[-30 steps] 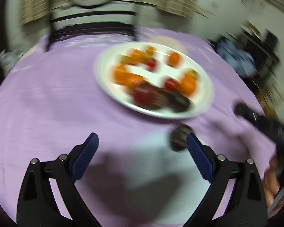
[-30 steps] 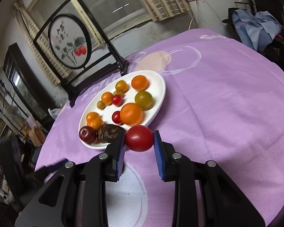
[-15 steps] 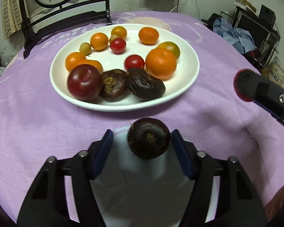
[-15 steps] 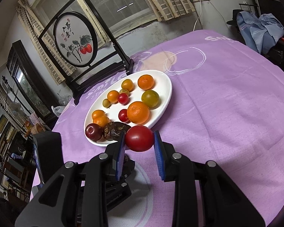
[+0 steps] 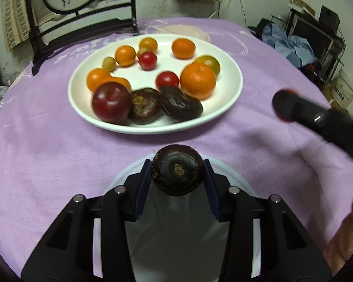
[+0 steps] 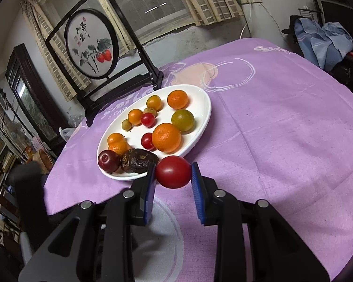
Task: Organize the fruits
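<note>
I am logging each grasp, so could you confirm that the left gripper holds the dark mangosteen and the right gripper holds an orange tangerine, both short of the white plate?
Not quite: the right gripper holds a red tomato, not an orange tangerine, as the right wrist view shows. The rest stands: the left gripper holds the dark mangosteen, and both fruits are short of the white plate.
</note>
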`<state>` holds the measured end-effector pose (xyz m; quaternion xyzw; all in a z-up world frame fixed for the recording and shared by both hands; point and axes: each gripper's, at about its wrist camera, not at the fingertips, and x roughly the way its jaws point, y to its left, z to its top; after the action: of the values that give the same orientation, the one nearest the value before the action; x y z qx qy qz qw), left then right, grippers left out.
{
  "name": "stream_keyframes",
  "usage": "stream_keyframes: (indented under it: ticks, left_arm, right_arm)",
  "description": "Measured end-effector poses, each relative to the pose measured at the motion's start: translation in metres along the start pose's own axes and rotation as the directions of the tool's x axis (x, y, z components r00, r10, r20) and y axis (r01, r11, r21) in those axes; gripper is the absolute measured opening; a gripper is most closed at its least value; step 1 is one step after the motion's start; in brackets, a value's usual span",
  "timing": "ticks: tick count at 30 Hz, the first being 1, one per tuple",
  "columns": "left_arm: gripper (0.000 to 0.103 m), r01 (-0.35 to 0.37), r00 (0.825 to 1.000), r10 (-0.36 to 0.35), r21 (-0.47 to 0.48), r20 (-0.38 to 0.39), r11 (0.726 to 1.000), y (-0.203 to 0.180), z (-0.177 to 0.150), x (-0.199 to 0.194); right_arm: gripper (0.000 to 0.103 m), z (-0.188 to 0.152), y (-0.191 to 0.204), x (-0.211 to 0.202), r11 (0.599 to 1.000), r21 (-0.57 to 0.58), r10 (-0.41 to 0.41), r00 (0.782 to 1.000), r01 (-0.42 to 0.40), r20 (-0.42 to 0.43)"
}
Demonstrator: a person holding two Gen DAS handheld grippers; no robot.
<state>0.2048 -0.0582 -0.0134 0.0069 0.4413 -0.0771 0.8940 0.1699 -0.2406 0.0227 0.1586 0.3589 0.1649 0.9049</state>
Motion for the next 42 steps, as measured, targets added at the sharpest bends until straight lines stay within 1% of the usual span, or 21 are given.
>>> stream_keyframes:
  ticks: [4, 8, 12, 15, 18, 20, 21, 23, 24, 25, 26, 27, 28, 30, 32, 34, 35, 38, 40, 42]
  left_arm:
    - [0.044, 0.002, 0.999, -0.002, -0.019, 0.043, 1.0, 0.004, 0.0, -0.018]
    - [0.044, -0.018, 0.994, 0.021, -0.023, 0.105, 1.0, 0.011, 0.003, -0.039]
    - [0.044, -0.021, 0.981, 0.031, -0.058, 0.192, 0.998, 0.029, 0.029, -0.057]
    - [0.044, -0.035, 0.972, 0.062, -0.118, 0.229, 0.992, 0.05, 0.058, -0.053]
    - [0.044, -0.054, 0.972, 0.088, -0.159, 0.22, 0.986, 0.067, 0.082, -0.032]
    - [0.044, -0.069, 0.975, 0.102, -0.168, 0.2, 0.983, 0.074, 0.092, -0.018]
    - [0.044, -0.073, 0.976, 0.107, -0.181, 0.188, 0.981, 0.078, 0.096, -0.01]
    - [0.045, -0.072, 0.981, 0.104, -0.188, 0.166, 0.979, 0.082, 0.101, 0.0]
    - [0.048, -0.083, 0.98, 0.114, -0.183, 0.161, 0.98, 0.082, 0.101, 0.002]
    - [0.064, -0.103, 0.977, 0.132, -0.173, 0.168, 0.98, 0.081, 0.101, 0.001]
    - [0.073, -0.135, 0.969, 0.165, -0.163, 0.184, 0.977, 0.078, 0.1, -0.004]
    - [0.077, -0.171, 0.958, 0.203, -0.167, 0.2, 0.971, 0.076, 0.099, -0.009]
    - [0.084, -0.193, 0.95, 0.227, -0.168, 0.213, 0.967, 0.076, 0.097, -0.014]
    - [0.092, -0.2, 0.946, 0.235, -0.166, 0.225, 0.966, 0.076, 0.096, -0.028]
    - [0.093, -0.195, 0.946, 0.229, -0.161, 0.23, 0.968, 0.076, 0.09, -0.04]
    - [0.096, -0.21, 0.945, 0.238, -0.143, 0.224, 0.967, 0.075, 0.08, -0.049]
    - [0.096, -0.212, 0.945, 0.239, -0.137, 0.223, 0.968, 0.075, 0.072, -0.053]
    - [0.097, -0.199, 0.954, 0.222, -0.124, 0.204, 0.972, 0.077, 0.039, -0.064]
    - [0.097, -0.208, 0.956, 0.227, -0.12, 0.185, 0.971, 0.079, 0.014, -0.071]
    - [0.097, -0.201, 0.961, 0.22, -0.123, 0.169, 0.972, 0.08, -0.003, -0.077]
  right_arm:
    - [0.03, -0.004, 0.007, 0.004, 0.999, -0.044, 0.019, 1.0, -0.019, -0.006]
    - [0.03, -0.002, 0.019, 0.001, 0.994, -0.099, 0.049, 0.998, -0.046, 0.033]
    - [0.03, 0.021, 0.03, 0.01, 0.991, -0.125, 0.058, 0.995, -0.047, 0.085]
    - [0.03, 0.041, 0.035, 0.033, 0.991, -0.127, 0.051, 0.994, -0.04, 0.092]
    - [0.03, 0.054, 0.04, 0.06, 0.989, -0.149, 0.033, 0.996, -0.02, 0.08]
    - [0.031, 0.06, 0.042, 0.076, 0.986, -0.169, 0.015, 0.998, -0.004, 0.065]
    - [0.031, 0.062, 0.04, 0.091, 0.985, -0.173, 0.008, 1.0, -0.003, 0.027]
    - [0.033, 0.064, 0.039, 0.098, 0.983, -0.183, 0.005, 1.0, -0.006, -0.003]
    - [0.036, 0.064, 0.039, 0.098, 0.982, -0.189, 0.005, 1.0, -0.007, -0.012]
    - [0.051, 0.064, 0.039, 0.096, 0.981, -0.192, -0.004, 1.0, 0.002, -0.012]
    - [0.064, 0.064, 0.038, 0.09, 0.982, -0.189, -0.014, 1.0, 0.015, 0.007]
    - [0.066, 0.064, 0.038, 0.084, 0.981, -0.191, -0.008, 1.0, 0.012, 0.021]
    - [0.069, 0.063, 0.038, 0.079, 0.98, -0.199, -0.005, 1.0, 0.009, 0.023]
    - [0.075, 0.06, 0.04, 0.07, 0.973, -0.229, -0.016, 1.0, 0.014, -0.007]
    - [0.091, 0.05, 0.043, 0.058, 0.964, -0.266, -0.022, 0.999, 0.011, -0.036]
    - [0.098, 0.038, 0.044, 0.043, 0.955, -0.297, -0.011, 0.999, -0.001, -0.037]
    - [0.099, 0.028, 0.045, 0.035, 0.946, -0.323, -0.005, 0.999, -0.009, -0.042]
    - [0.1, -0.004, 0.045, 0.014, 0.924, -0.382, 0.003, 0.998, -0.029, -0.067]
    - [0.101, -0.025, 0.047, 0.002, 0.906, -0.423, -0.019, 0.997, -0.014, -0.073]
    - [0.101, -0.043, 0.051, -0.011, 0.882, -0.471, -0.027, 0.998, -0.004, -0.06]
